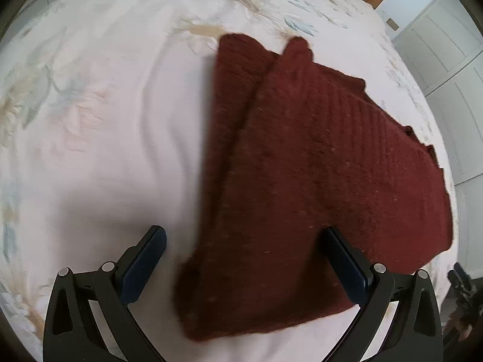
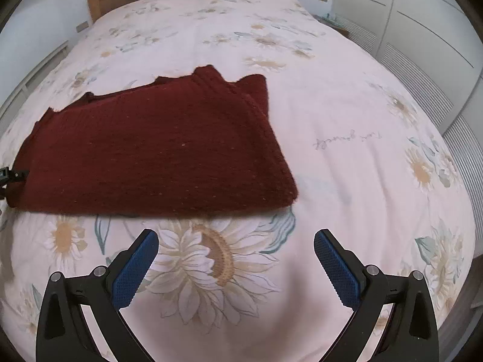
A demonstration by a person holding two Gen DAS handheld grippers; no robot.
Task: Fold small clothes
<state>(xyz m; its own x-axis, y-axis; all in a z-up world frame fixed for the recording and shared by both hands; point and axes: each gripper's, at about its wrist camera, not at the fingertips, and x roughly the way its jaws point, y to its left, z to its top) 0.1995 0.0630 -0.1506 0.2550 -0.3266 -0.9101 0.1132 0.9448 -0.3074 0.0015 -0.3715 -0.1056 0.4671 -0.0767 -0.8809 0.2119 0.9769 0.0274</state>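
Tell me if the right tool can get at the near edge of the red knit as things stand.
Probably yes. The right tool is open with nothing held, and only bare bedspread lies between it and the near edge of the knit. Nothing blocks the way.

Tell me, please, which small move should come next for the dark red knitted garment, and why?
Probably close the left tongs on the near corner of the dark red knitted garment. They are open, with that corner between their fingers. The right tongs are open over the bare floral bedcover, short of the garment.
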